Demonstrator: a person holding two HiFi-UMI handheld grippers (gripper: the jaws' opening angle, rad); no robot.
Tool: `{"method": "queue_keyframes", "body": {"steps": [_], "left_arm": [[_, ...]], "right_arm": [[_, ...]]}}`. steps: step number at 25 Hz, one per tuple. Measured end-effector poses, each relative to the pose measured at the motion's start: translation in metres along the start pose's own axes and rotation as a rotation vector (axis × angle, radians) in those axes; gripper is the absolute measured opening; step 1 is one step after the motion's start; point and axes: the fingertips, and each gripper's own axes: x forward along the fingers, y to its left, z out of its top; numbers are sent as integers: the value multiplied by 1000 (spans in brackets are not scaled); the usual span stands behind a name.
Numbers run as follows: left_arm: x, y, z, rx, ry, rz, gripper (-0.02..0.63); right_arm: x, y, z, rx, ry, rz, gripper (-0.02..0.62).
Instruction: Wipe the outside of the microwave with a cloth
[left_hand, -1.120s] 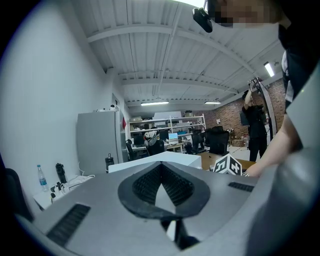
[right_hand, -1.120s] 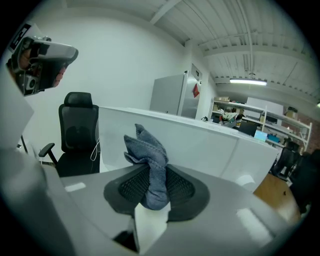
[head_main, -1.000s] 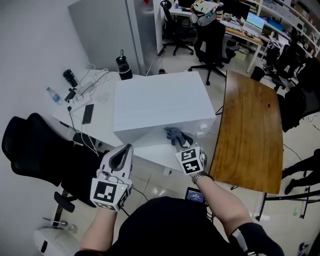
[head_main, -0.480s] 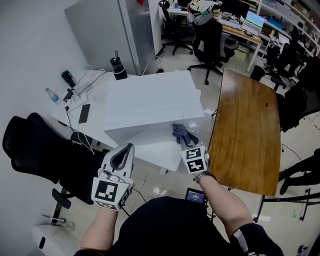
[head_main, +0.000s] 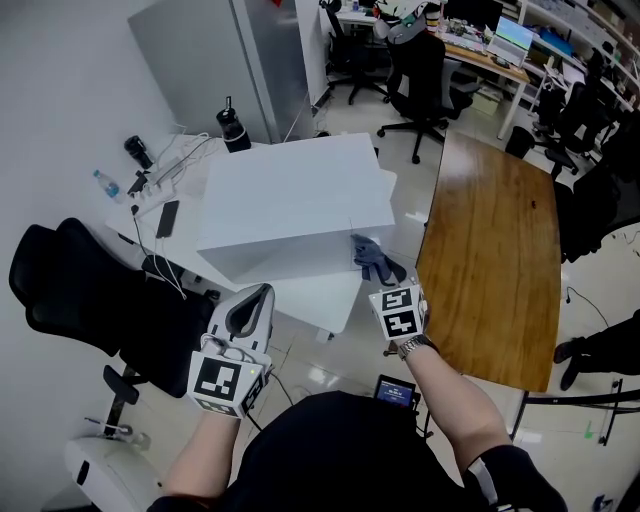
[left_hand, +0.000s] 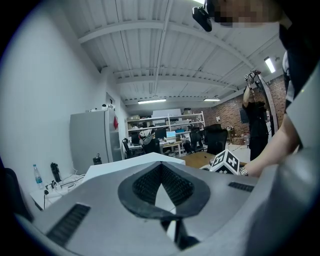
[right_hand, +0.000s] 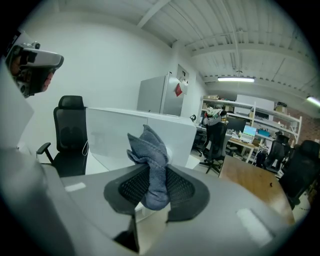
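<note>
A grey cloth (right_hand: 148, 161) stands bunched upright between the jaws of the right gripper (right_hand: 150, 192), which are clenched on its lower part while the loose top sticks up past them. Just beyond it is the microwave (head_main: 290, 200) – from above a plain white box sitting on a white table (head_main: 318, 292). In the head view the cloth (head_main: 374, 258) hangs close to the box's front right corner; whether it touches the wall there is unclear.

The left gripper (head_main: 253, 300) is held low and to the left, short of the table, its jaws pressed together with nothing in them.

Around this: a black office chair (head_main: 75, 290) at the left, cables and a phone (head_main: 167, 218) on the table's far side, and a wooden tabletop (head_main: 490, 250) at the right.

This looks like the approach, or the start of a stroke at the front corner. Next, the cloth probably needs pressing against the box's side and drawing along it – with the grip kept firm so the cloth does not slip out.
</note>
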Motion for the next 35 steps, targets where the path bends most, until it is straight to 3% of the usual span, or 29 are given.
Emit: {"method": "queue_keyframes", "body": {"steps": [15, 19, 23, 29, 35], "left_arm": [[2, -57, -4, 7, 20, 17, 0], [9, -74, -6, 26, 19, -22, 0], [17, -94, -2, -12, 6, -120, 11], [24, -115, 2, -75, -14, -273, 176], [12, -146, 11, -98, -48, -410, 232]], "right_arm": [[-36, -40, -7, 16, -34, 16, 97], [-64, -38, 12, 18, -103, 79, 97], [-102, -21, 39, 9, -182, 230, 97], [-163, 22, 75, -44, -293, 566, 98], [-214, 59, 99, -94, -344, 831, 98]]}}
